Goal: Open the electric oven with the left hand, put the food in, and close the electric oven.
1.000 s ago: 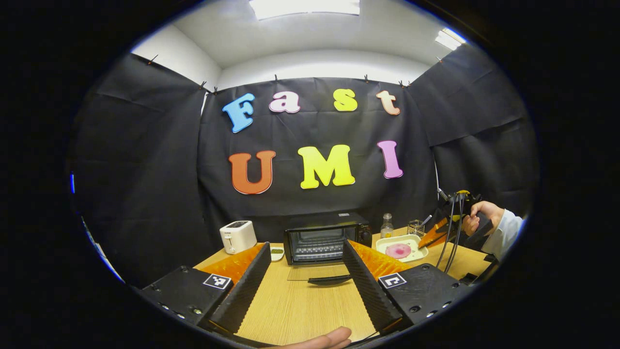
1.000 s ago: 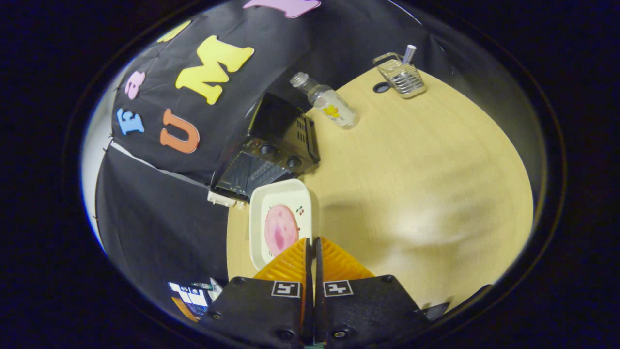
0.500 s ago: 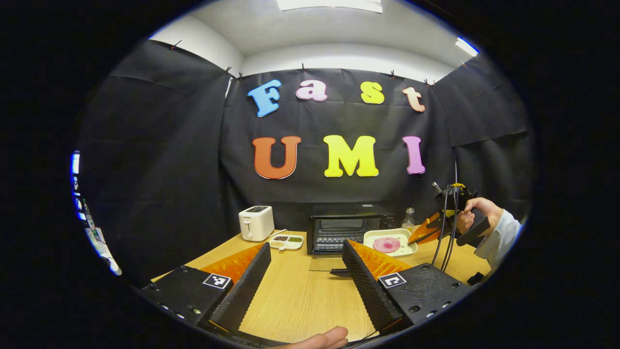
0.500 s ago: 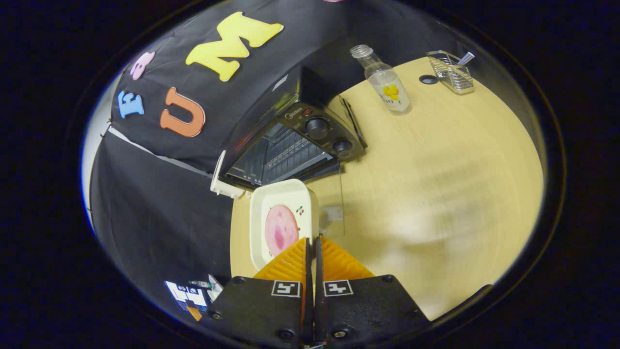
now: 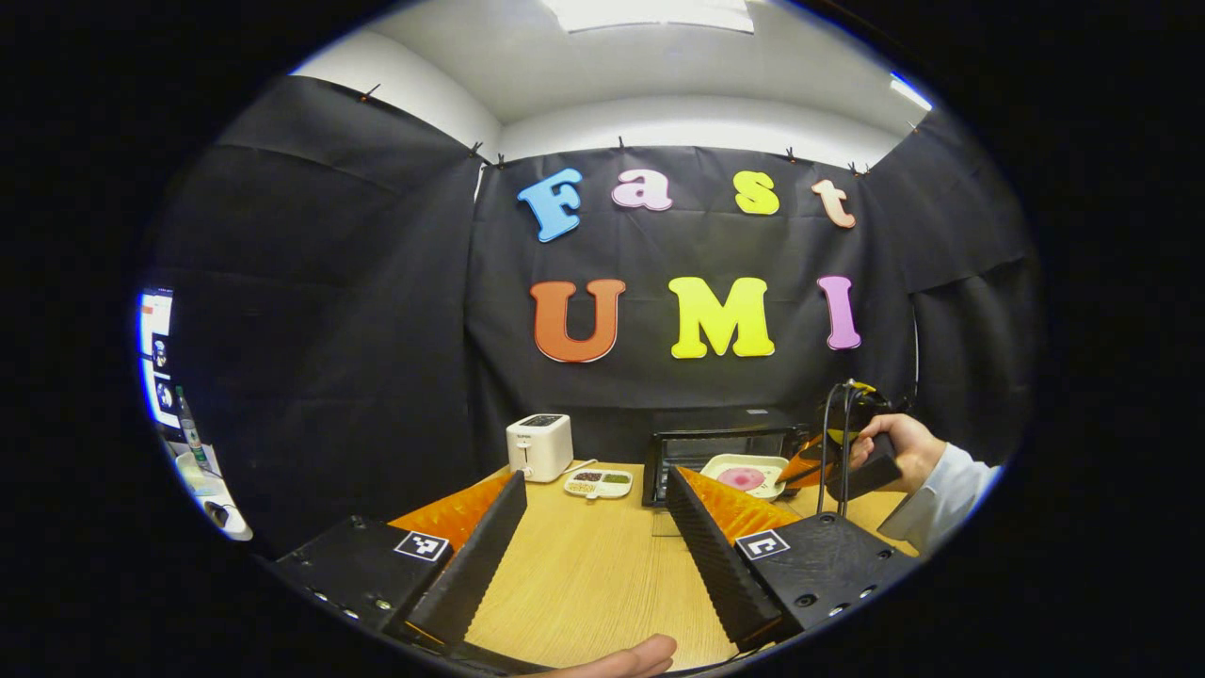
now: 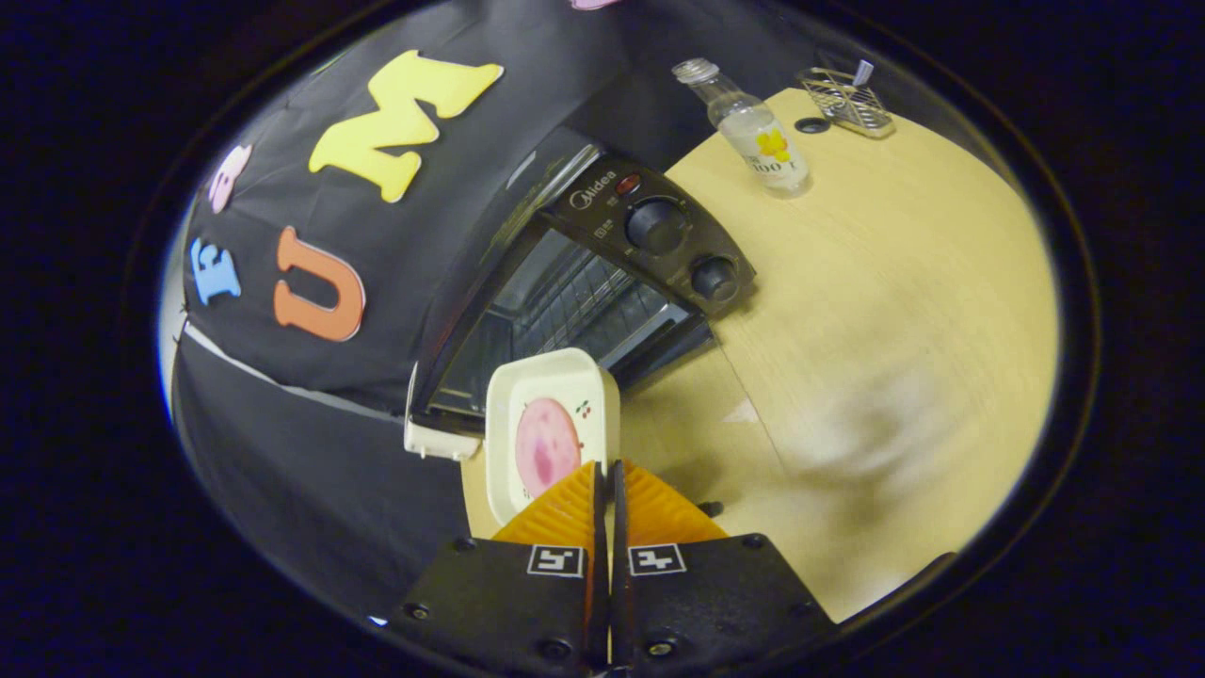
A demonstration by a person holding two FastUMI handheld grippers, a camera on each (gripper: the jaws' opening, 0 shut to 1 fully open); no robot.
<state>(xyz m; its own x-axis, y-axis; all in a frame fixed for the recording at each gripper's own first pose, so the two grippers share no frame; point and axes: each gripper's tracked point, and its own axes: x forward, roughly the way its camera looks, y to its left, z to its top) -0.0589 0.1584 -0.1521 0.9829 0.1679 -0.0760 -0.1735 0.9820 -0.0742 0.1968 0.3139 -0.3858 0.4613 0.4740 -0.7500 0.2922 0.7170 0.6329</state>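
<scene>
Currently the oven (image 6: 602, 282) door is down, so opening is done. My right tongs (image 6: 605, 476) are clenched on the near rim of the dish (image 6: 551, 424), which carries the pink food (image 6: 541, 447) and hangs in front of the oven's mouth, above the lowered door, not yet on the rack. My left tongs (image 5: 593, 527) are released, holding nothing, well back over the surface (image 5: 584, 584). Left to do, as I judge: slide the dish in, let go, close the door.
</scene>
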